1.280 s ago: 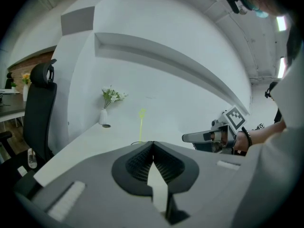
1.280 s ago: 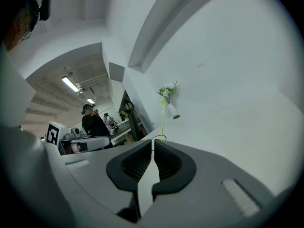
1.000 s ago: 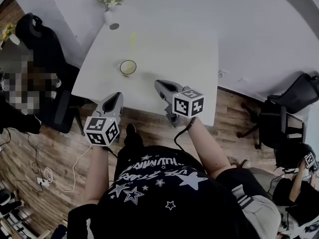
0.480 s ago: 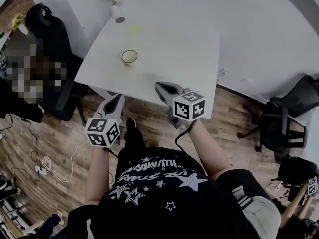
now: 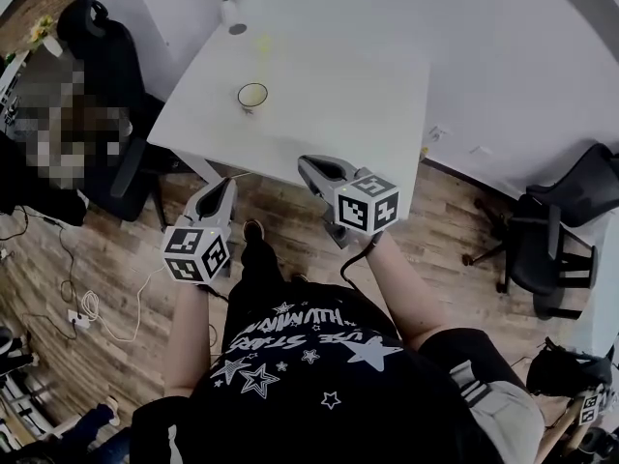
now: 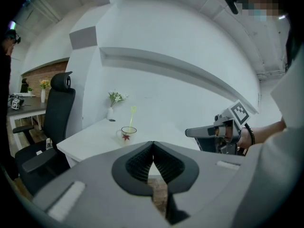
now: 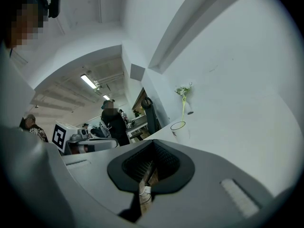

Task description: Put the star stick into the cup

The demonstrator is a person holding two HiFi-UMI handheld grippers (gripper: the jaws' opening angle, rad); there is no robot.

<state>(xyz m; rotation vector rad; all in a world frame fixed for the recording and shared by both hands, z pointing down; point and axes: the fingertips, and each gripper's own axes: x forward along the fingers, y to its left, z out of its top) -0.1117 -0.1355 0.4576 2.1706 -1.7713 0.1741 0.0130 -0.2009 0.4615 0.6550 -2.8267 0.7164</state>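
A white cup [image 5: 252,96] with a red leaf print [image 6: 128,133] stands left of the middle of the white table [image 5: 338,95]. The yellow-green star stick [image 5: 262,46] is beyond it, apart from the cup; in the left gripper view the star stick [image 6: 132,114] rises behind the cup. I cannot tell what holds it. My left gripper [image 5: 227,188] [image 6: 153,144] is shut and empty, over the floor short of the table's near edge. My right gripper [image 5: 308,165] [image 7: 153,142] is shut and empty at that near edge. The cup [image 7: 178,126] is far ahead of both.
A vase of white flowers [image 5: 230,8] and a small dark disc [image 5: 238,29] sit at the table's far left corner. A black office chair [image 5: 102,75] stands left of the table, another chair [image 5: 542,249] at the right. Cables [image 5: 87,307] lie on the wood floor.
The table, cup and stick have slid up and away in the head view, as the person and both grippers have drawn back from the table. Both grippers stay shut.
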